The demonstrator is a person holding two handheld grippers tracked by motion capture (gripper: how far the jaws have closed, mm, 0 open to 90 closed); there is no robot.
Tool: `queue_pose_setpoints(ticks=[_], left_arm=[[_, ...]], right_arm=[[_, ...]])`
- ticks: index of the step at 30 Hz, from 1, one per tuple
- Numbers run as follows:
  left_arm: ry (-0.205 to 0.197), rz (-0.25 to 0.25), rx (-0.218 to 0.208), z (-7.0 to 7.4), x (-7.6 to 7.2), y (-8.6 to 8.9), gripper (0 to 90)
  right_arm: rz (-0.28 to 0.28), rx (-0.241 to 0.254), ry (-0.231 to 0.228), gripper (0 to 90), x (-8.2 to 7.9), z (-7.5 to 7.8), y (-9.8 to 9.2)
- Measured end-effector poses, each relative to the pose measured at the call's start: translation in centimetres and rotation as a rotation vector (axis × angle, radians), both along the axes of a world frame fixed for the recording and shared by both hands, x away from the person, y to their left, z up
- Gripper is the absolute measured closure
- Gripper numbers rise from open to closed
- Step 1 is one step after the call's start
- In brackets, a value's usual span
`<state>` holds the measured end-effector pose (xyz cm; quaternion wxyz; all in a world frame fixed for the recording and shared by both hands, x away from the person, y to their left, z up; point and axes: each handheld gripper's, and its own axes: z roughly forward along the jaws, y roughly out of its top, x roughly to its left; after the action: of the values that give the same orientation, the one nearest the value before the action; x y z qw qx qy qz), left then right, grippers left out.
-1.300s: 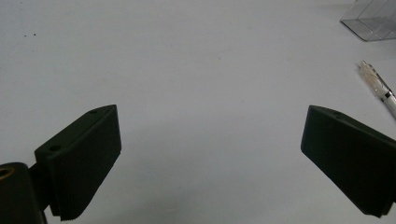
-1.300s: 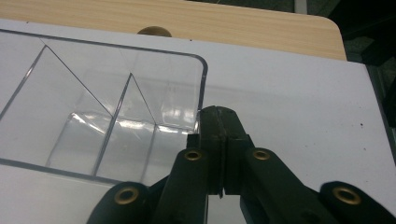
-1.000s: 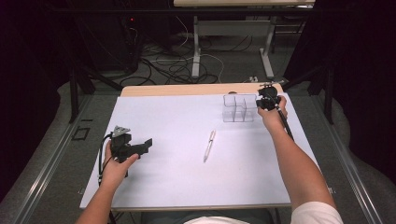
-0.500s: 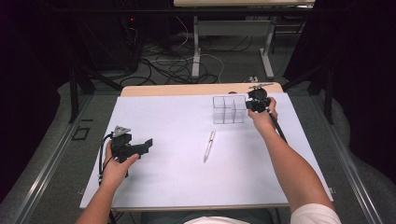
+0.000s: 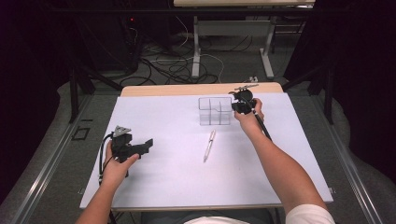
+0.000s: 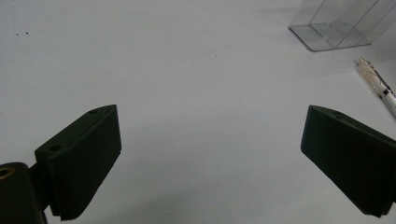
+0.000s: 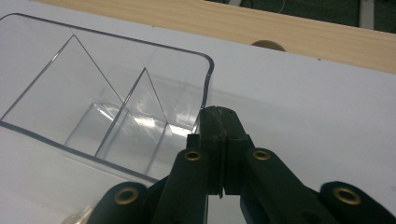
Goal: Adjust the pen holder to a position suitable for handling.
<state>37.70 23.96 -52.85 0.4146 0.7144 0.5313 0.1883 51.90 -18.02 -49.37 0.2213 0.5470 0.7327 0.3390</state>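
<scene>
You've got 1 clear divided organizer (image 5: 215, 111) w/ several compartments and 1 pen (image 5: 209, 145) on the worktop (image 5: 163, 186). Your right gripper (image 5: 243, 106) has its jaws pressed together at the organizer's near corner wall; can't tell if the wall's pinched. Arm stretched fwd. Your left gripper (image 5: 148, 143) rests low, jaws wide apart, nothing between; pen and organizer lie well ahead, to its right.

Clear organizer (image 5: 215, 111) and right gripper (image 5: 243, 106) farther left, seemingly.
</scene>
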Motion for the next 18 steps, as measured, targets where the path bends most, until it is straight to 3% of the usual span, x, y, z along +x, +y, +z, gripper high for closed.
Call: queue_pose_setpoints(ticks=[18], left_arm=[[0.002, -0.002, -0.002, 0.0, 0.0, 0.1, 5.3]], right_arm=[[0.024, 0.038, -0.004, 90.0, -0.1, -0.3, 3.0]])
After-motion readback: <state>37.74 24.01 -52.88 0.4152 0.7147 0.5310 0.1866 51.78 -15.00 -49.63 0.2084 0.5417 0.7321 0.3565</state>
